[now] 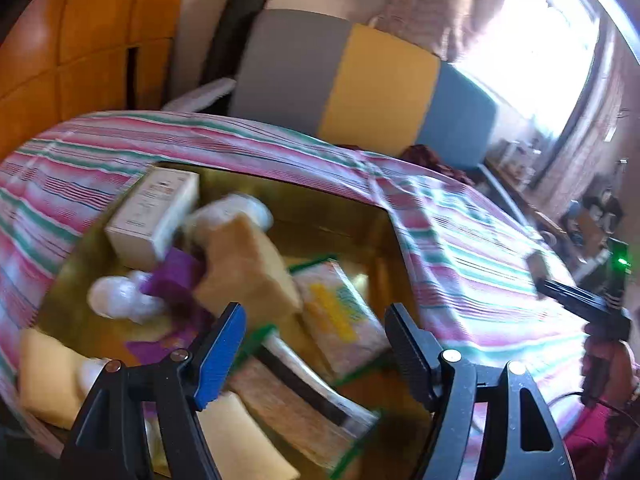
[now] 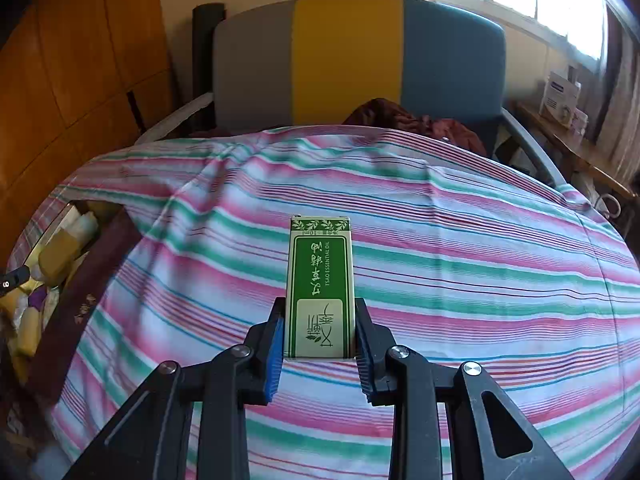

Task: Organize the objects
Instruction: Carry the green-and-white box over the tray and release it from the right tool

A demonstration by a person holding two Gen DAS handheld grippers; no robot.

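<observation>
1. One green carton [image 2: 319,288], printed "TSAO ESSENTIAL OIL", sits clamped in the right tongs [image 2: 320,334]. The two fingers press its long sides at the near end; the far end juts forward past the fingertips, and the print reads upside down from the wrist.
2. Under the carton and tongs: one striped sheet [image 2: 460,248], pink, green and white, running well out to either side. Whether the carton touches the cloth cannot be told.
3. Left tongs [image 1: 316,344]: fingers spread wide, nothing between them, hanging over one open box [image 1: 332,208] with a gold-toned lining (view is motion-blurred).
4. Count inside the box, as far as the blur allows:
   - One pale carton [image 1: 154,216], ahead and left of the tongs, at the far corner.
   - Three tan blocks: one [image 1: 248,268] just ahead of the left finger, one [image 1: 48,380] far left, one [image 1: 244,444] below the left finger.
   - Two white wrapped lumps [image 1: 120,300] [image 1: 236,210], left and ahead.
   - One purple piece [image 1: 176,272] between the lump and the tan block.
   - Two flat packets with green edging [image 1: 340,312] [image 1: 296,412], directly between and under the fingers.
5. Seen from the right wrist, the same box [image 2: 80,276] lies well left of the right tongs.
6. Beyond the sheet, ahead of both tongs: one headboard [image 2: 352,56] in three panels, grey, yellow, blue.
</observation>
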